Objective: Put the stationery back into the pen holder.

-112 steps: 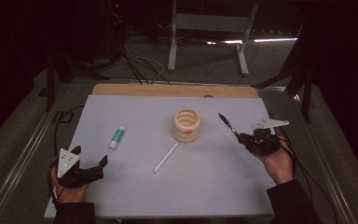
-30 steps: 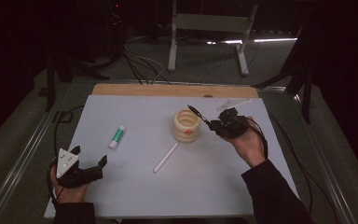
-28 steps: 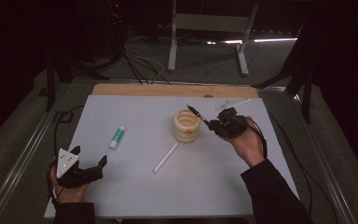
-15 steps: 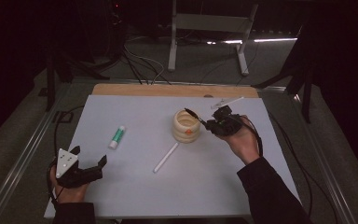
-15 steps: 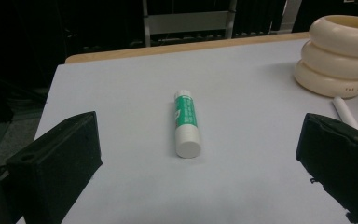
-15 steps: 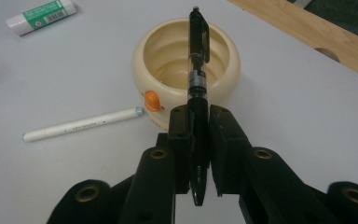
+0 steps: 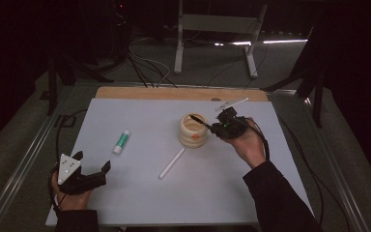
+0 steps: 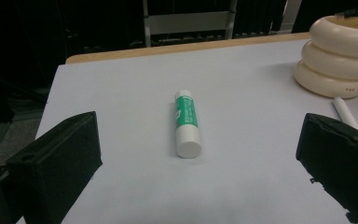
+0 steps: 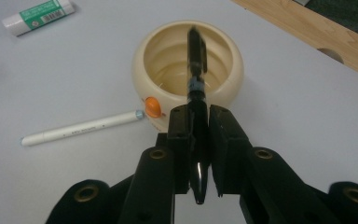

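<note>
A cream ribbed cup (image 7: 193, 130) stands mid-table, with an orange dot on its side (image 9: 153, 106). My right gripper (image 7: 211, 128) is just right of it, shut on a black pen (image 9: 196, 65) whose far end reaches over the cup's (image 9: 189, 70) open mouth. A green-and-white glue stick (image 7: 121, 141) lies left of the cup, straight ahead of my left gripper (image 8: 196, 158) in the left gripper view. The left gripper (image 7: 92, 169) rests open at the table's near left corner with nothing between its jaws. A white pen (image 7: 172, 163) lies in front of the cup.
The white mat (image 7: 140, 198) covers the table, with a wooden strip (image 7: 164, 93) along the far edge. Cables and a metal stand (image 7: 212, 29) are on the floor beyond. A metal rail (image 7: 24, 159) runs along the left side.
My right gripper has carried the black pen leftward from the right of the table to the cup, its tip now over the cup's mouth. The left gripper has stayed still.
</note>
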The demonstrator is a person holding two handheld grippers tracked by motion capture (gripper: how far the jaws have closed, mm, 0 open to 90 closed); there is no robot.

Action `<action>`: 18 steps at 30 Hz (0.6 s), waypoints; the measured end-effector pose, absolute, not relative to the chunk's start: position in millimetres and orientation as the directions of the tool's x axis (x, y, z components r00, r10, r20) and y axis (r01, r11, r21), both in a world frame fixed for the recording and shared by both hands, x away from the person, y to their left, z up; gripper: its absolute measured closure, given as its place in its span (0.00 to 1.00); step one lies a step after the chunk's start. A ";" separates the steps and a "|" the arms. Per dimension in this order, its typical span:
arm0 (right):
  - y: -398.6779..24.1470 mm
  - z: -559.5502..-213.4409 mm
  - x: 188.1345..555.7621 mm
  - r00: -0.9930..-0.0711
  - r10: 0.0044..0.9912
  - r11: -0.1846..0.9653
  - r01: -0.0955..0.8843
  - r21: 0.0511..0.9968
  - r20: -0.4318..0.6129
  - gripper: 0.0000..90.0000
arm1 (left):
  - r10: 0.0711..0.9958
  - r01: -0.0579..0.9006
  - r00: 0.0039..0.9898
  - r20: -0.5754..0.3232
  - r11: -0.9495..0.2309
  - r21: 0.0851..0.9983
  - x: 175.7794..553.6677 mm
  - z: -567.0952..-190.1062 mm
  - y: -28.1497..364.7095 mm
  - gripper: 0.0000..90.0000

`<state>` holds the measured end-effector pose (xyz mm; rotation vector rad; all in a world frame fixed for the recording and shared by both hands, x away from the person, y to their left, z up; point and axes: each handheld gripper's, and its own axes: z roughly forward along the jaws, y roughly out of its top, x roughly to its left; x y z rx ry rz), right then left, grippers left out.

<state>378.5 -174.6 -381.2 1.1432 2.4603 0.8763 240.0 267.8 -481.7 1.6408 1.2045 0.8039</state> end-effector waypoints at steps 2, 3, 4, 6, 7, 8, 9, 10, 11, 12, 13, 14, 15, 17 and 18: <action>-174.5 -381.9 380.8 -0.640 0.769 0.490 0.593 0.639 0.005 0.89 | 0.951 0.352 0.308 -0.013 -0.101 0.931 239.9 -481.7 268.0 0.00; -174.1 -382.2 381.6 -0.638 0.770 0.489 0.593 0.640 0.003 0.89 | 0.951 0.352 0.308 -0.013 -0.101 0.931 239.9 -481.7 268.0 0.00; -173.5 -382.6 382.5 -0.636 0.772 0.485 0.595 0.641 0.006 0.89 | 0.951 0.352 0.308 -0.013 -0.101 0.930 240.0 -481.7 267.9 0.00; -172.2 -383.4 384.4 -0.634 0.774 0.479 0.596 0.644 0.010 0.89 | 0.951 0.352 0.309 -0.012 -0.103 0.930 239.9 -481.7 267.7 0.00; -171.4 -383.7 385.3 -0.633 0.774 0.476 0.594 0.648 0.013 0.89 | 0.951 0.352 0.309 -0.013 -0.102 0.930 239.9 -481.7 267.7 0.00; -170.6 -384.0 386.1 -0.634 0.773 0.473 0.595 0.650 0.018 0.89 | 0.951 0.352 0.309 -0.013 -0.102 0.930 240.0 -481.7 267.7 0.00; -169.6 -384.3 386.9 -0.633 0.774 0.469 0.594 0.653 0.019 0.89 | 0.951 0.352 0.309 -0.013 -0.102 0.930 240.0 -481.7 267.7 0.00; -168.7 -384.5 387.9 -0.639 0.769 0.469 0.586 0.661 0.020 0.87 | 0.951 0.354 0.310 -0.012 -0.104 0.930 240.1 -481.9 267.8 0.00; -167.6 -384.6 388.7 -0.641 0.767 0.462 0.579 0.671 0.025 0.78 | 0.951 0.354 0.310 -0.010 -0.105 0.929 240.0 -481.9 267.7 0.00; -167.2 -384.6 390.0 -0.635 0.772 0.455 0.578 0.678 0.023 0.66 | 0.951 0.354 0.310 -0.010 -0.105 0.929 240.0 -481.9 267.7 0.00; -167.3 -384.4 391.5 -0.631 0.774 0.439 0.580 0.686 0.038 0.57 | 0.951 0.353 0.310 -0.012 -0.103 0.930 239.9 -481.8 267.8 0.00; -167.9 -384.4 392.2 -0.634 0.771 0.420 0.578 0.699 0.061 0.49 | 0.951 0.353 0.309 -0.013 -0.102 0.930 239.8 -481.9 268.0 0.00; -168.5 -384.4 392.3 -0.626 0.777 0.405 0.579 0.707 0.068 0.39 | 0.951 0.353 0.309 -0.013 -0.102 0.930 239.8 -481.9 268.0 0.00; -169.7 -384.7 391.8 -0.614 0.787 0.387 0.569 0.726 0.062 0.31 | 0.951 0.353 0.308 -0.014 -0.100 0.930 239.8 -482.0 268.4 0.00; -169.7 -384.7 391.8 -0.614 0.787 0.387 0.569 0.726 0.062 0.31 | 0.951 0.354 0.308 -0.013 -0.102 0.930 239.8 -482.1 268.5 0.00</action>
